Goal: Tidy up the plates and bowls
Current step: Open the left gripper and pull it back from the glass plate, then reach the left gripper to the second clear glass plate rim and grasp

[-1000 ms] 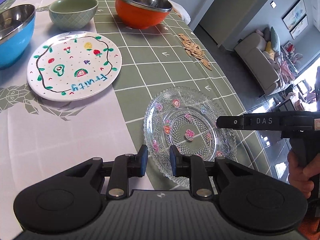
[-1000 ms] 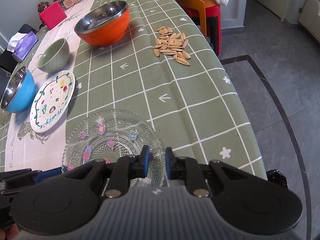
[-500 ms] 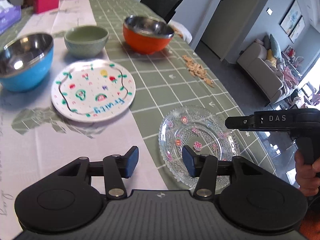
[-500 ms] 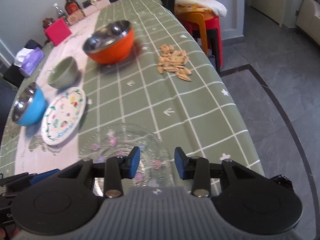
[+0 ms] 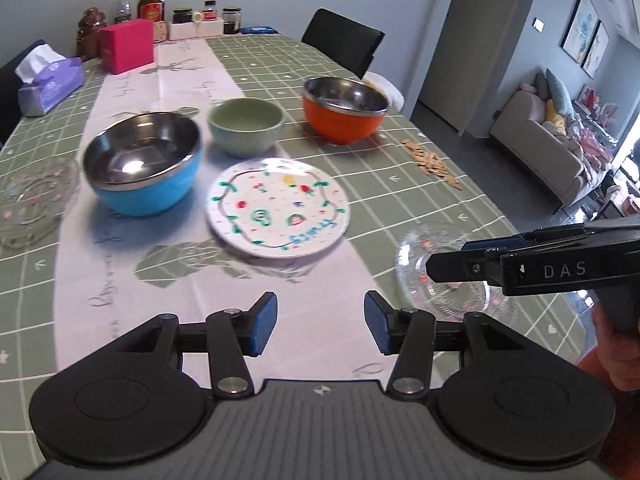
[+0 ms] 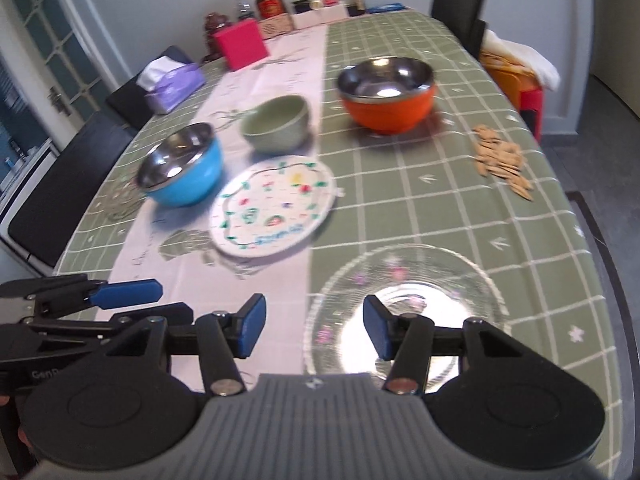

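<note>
A clear glass plate [image 6: 404, 304] with small flowers lies on the green cloth near the front edge; it also shows in the left wrist view [image 5: 444, 272]. A white fruit-print plate [image 5: 278, 206] [image 6: 272, 206] lies mid-table. Behind it stand a blue bowl [image 5: 144, 172] [image 6: 182, 164], a green bowl [image 5: 247, 126] [image 6: 276, 122] and an orange bowl [image 5: 344, 108] [image 6: 388, 94]. A second glass plate [image 5: 30, 200] lies at the left edge. My left gripper [image 5: 320, 328] is open and empty above the white runner. My right gripper [image 6: 314, 330] is open and empty, above the glass plate's left rim.
A pile of seeds [image 6: 502, 160] lies by the right table edge. A pink box [image 5: 127, 50], a tissue box [image 5: 50, 84] and bottles [image 5: 151, 6] stand at the far end. Black chairs [image 6: 60, 184] stand along the left side, another chair [image 5: 342, 42] at the far right.
Both grippers opened, from nearly shut at the glass plate to wide open, and lifted back and up. The glass plate stays on the table.
</note>
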Motion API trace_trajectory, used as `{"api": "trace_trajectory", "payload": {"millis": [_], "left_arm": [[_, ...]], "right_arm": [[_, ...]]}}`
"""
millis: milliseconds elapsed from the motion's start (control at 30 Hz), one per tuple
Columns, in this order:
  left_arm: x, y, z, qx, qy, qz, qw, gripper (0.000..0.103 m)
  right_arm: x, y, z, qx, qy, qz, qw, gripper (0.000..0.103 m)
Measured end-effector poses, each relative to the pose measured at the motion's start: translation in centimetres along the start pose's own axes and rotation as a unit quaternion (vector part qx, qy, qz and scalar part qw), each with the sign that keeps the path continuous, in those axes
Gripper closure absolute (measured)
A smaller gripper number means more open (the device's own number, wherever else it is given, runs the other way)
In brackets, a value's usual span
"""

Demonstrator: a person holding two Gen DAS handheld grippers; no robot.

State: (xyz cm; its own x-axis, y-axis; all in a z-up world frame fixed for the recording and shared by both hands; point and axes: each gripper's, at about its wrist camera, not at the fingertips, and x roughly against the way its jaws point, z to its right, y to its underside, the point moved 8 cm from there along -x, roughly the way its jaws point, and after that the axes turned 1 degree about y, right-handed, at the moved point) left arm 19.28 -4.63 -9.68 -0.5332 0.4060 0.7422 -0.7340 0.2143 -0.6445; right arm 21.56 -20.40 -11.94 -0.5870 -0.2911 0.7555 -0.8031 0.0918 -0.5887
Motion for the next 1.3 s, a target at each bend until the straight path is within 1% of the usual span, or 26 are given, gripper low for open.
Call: {"api": "trace_trajectory", "payload": {"millis": [200,333,600,800,933,1100,1200,1300], "left_arm": [[1.3,0.8,-4.7,0.011,-0.027,-0.003,0.9996,0.045],[2.3,0.9,-8.3,0.034,-0.039,0.000,0.9987,0.045],[4.6,-0.3,-16.2,0.067,-0.073,0.020,0.9949,0.045],[5.0,-1.3,-21.7,0.082,-0.097,0.025,0.9915,0.045],[4.9,-2.1,-25.2,0.089,-0.115,0.028,0.9890,0.045],[4.4,-3.7,-29.2,0.097,-0.135,0.028,0.9857,0.045],[3.7,-4.6,-31.6,0.113,-0.141,0.027,0.9831,0.045],[2.6,-5.0,-33.6,0.112,-0.153,0.019,0.9817,0.045]], "right_arm": [[-2.3,-0.6,-4.6,0.022,-0.025,-0.008,0.999,0.048],[-4.0,-1.3,-7.6,0.031,-0.035,-0.007,0.999,0.048],[-7.9,-3.3,-13.2,0.017,-0.061,-0.003,0.998,0.048],[-11.4,-4.4,-17.8,0.000,-0.093,-0.014,0.996,0.048],[-14.2,-5.1,-20.0,-0.027,-0.099,-0.015,0.995,0.048],[-17.5,-6.3,-22.2,-0.063,-0.087,-0.009,0.994,0.048],[-19.2,-6.9,-23.5,-0.072,-0.084,-0.003,0.994,0.049],[-20.3,-7.3,-24.5,-0.084,-0.082,0.002,0.993,0.049]]}}
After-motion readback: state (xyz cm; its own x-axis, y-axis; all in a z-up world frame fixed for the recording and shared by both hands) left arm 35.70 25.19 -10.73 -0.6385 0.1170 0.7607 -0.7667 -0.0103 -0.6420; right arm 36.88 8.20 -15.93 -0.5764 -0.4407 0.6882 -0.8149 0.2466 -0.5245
